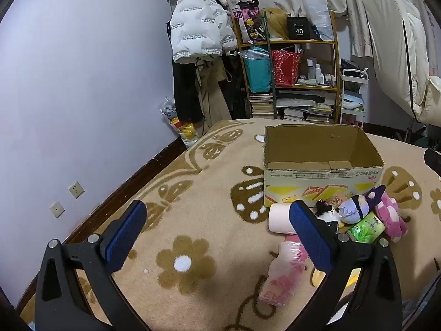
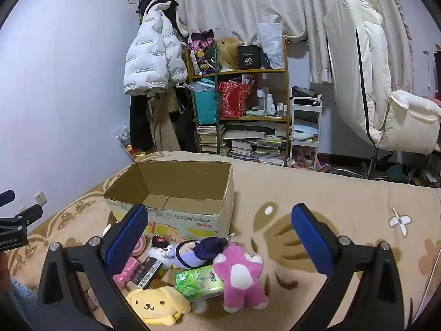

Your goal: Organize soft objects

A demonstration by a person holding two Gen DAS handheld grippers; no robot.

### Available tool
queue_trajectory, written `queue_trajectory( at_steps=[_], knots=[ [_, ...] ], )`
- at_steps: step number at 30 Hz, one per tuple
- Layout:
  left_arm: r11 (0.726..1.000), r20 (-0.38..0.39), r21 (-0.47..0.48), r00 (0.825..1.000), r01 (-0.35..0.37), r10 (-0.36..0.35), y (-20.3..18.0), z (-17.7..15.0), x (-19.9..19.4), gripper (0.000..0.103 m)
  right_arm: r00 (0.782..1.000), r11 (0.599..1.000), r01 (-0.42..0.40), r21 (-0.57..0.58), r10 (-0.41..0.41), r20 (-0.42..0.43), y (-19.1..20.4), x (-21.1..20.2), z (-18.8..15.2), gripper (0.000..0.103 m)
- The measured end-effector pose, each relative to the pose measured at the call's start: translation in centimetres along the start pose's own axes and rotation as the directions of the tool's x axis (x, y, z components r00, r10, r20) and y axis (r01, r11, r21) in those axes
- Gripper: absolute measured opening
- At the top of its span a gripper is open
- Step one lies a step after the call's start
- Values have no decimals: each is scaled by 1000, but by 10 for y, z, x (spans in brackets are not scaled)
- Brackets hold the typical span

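Both tongs (image 1: 219, 233) (image 2: 219, 235) gape above plush toys (image 2: 242, 275) beside cardboard box (image 2: 193, 218).

pink plush bear (image 2: 239, 275), yellow dog plush (image 2: 157, 303), green tissue pack (image 2: 199, 278), beige flower-patterned blanket (image 2: 317, 193)

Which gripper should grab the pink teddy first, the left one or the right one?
The right gripper, probably. It is open, and the pink teddy lies between its fingers, in front of the box. The left gripper is open too, but the teddy sits off to its right.
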State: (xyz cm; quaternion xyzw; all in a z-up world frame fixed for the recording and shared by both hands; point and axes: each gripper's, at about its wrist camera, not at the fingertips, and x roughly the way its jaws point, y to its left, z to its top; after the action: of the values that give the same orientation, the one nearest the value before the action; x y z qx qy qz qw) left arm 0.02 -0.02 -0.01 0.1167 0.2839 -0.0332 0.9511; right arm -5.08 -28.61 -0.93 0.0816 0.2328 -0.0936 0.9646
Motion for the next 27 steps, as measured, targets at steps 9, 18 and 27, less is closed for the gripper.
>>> queue_trajectory(
  at_steps=[9, 18, 27],
  knots=[
    [1000, -2, 4, 1000, 6, -6, -2, 1, -1, 102, 1000, 1000, 2, -7, -2, 10, 1, -1, 0, 103],
    [1000, 4, 5, 1000, 3, -3, -3, 0, -2, 102, 1000, 1000, 4, -10, -4, 10, 1, 0, 0, 103],
    [1000, 6, 8, 1000, 3, -3, -3, 0, -2, 102, 1000, 1000, 4, -11, -4, 11, 1, 0, 0, 103]
  ],
)
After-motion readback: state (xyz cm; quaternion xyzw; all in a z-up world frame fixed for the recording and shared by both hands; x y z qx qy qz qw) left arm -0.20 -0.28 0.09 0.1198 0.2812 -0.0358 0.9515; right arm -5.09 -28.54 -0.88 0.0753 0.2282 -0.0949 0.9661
